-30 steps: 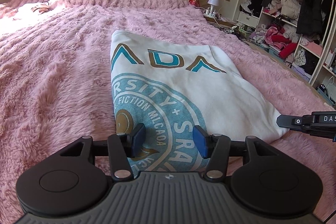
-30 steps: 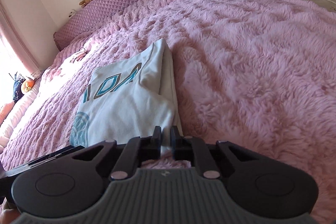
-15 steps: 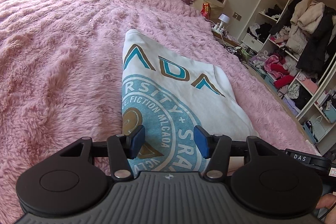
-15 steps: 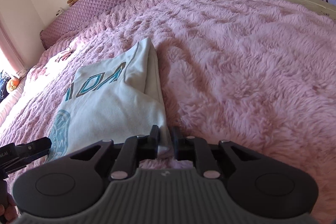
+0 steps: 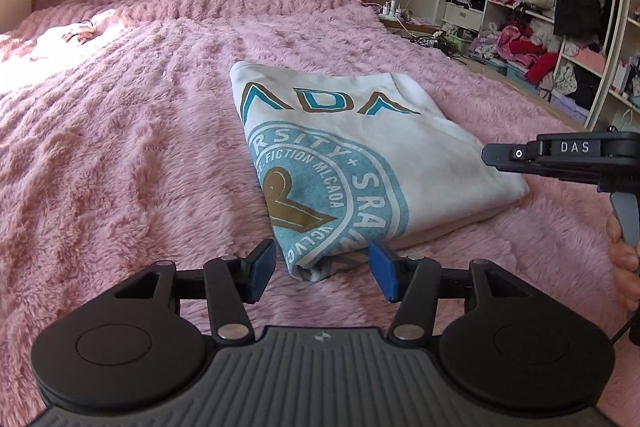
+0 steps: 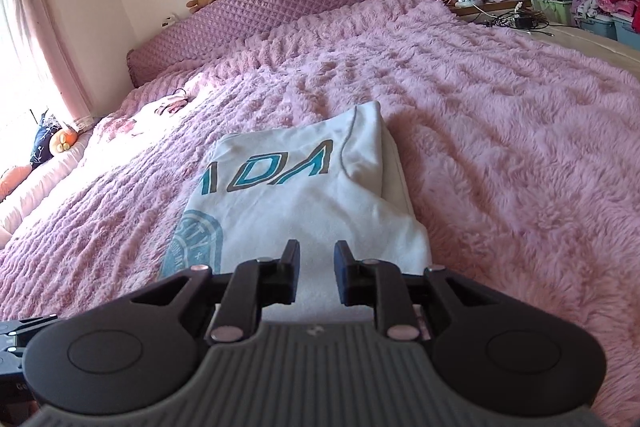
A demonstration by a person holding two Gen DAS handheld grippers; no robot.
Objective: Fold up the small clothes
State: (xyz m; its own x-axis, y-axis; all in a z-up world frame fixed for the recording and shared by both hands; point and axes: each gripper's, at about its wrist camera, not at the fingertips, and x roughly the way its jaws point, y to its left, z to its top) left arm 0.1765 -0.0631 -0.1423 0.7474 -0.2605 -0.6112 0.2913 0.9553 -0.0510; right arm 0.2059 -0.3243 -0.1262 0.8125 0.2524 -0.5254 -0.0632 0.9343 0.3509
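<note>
Both grippers have backed off the folded white printed T-shirt [image 5: 340, 155] on the fluffy pink blanket [image 5: 120, 147]; left gripper [image 5: 322, 269] spread, right gripper [image 6: 316, 273] slightly parted, both empty. Unpinned layers may spring open, or a pad may snag the hem.

My right gripper [image 6: 316, 277], lower centre: jaws slightly apart, nothing between. Folded white printed T-shirt [image 6: 304, 203] centre frame, on pink fluffy bedspread [image 6: 500, 131]. Quilted headboard [image 6: 272, 15] upper centre.

right tongs [image 6: 316, 277] parted — shirt [image 6: 320, 203] corner released
</note>
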